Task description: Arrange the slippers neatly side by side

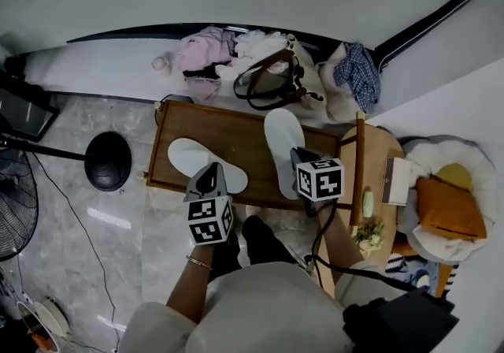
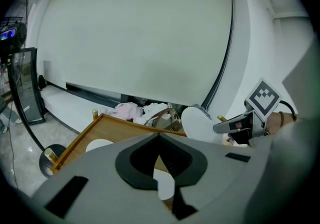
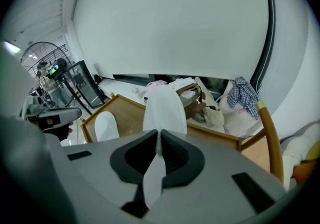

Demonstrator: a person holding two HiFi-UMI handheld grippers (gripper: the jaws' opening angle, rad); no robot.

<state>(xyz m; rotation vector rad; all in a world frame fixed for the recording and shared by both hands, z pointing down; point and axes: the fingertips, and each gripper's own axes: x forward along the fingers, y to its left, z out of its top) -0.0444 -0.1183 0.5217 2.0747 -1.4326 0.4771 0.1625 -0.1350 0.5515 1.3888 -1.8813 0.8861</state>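
Observation:
Two white slippers are over a low wooden tray (image 1: 236, 127). The left slipper (image 1: 193, 158) lies slanted on the tray's left half, and my left gripper (image 1: 209, 180) is shut on its near end. In the left gripper view a white strip of that slipper (image 2: 163, 184) shows between the closed jaws. The right slipper (image 1: 282, 143) points away from me, and my right gripper (image 1: 298, 159) is shut on its heel. The right gripper view shows this slipper (image 3: 165, 110) rising from the shut jaws, lifted above the tray (image 3: 127, 113).
Bags and a heap of clothes (image 1: 264, 68) lie just beyond the tray against the wall. A wooden chair (image 1: 370, 162) and a cushion with an orange cloth (image 1: 449, 202) stand at the right. A black round stand base (image 1: 108, 160) and a fan (image 1: 12, 206) are at the left.

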